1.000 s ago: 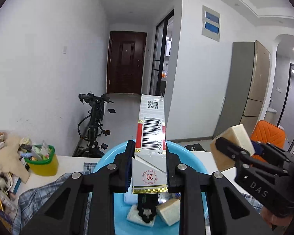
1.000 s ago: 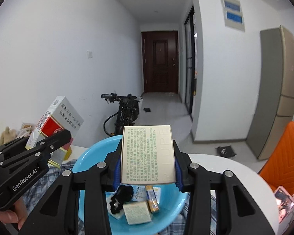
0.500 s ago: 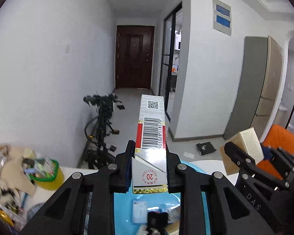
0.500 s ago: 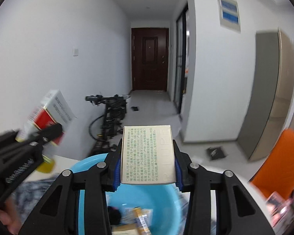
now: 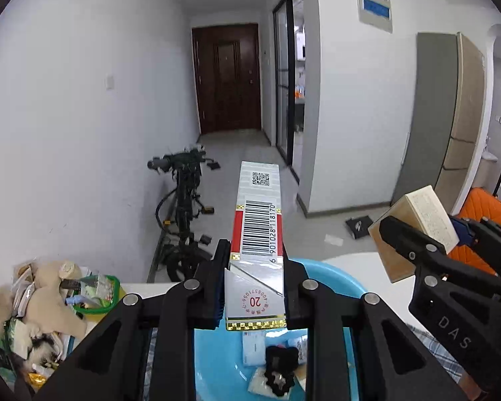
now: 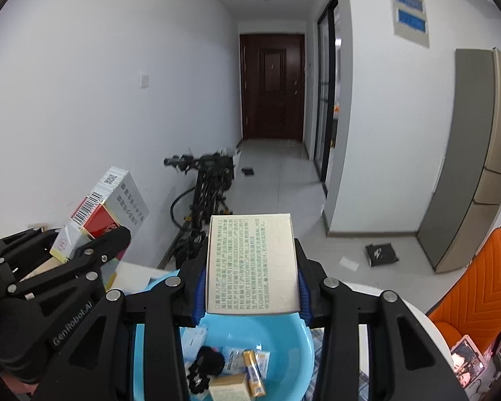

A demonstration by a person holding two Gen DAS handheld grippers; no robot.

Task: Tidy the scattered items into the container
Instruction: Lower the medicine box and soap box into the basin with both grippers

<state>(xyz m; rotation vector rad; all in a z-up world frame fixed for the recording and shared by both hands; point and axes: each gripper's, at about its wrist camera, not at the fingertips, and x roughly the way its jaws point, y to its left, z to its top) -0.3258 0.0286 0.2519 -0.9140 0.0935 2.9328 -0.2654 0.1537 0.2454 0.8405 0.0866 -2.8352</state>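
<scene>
Basin point(image 5: 330, 275), left view: my left gripper point(image 5: 255, 292) clamps a cigarette pack point(image 5: 259, 250) above it. Right view: my right gripper point(image 6: 252, 290) grips a beige box point(image 6: 252, 267) above it; small packets point(image 6: 254, 366) lie inside.

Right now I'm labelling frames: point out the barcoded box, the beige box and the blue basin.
barcoded box point(image 5: 260, 230), left wrist view, barcode face
beige box point(image 6: 252, 264), right wrist view, printed face
blue basin point(image 6: 284, 334), right wrist view, bare inner wall
</scene>
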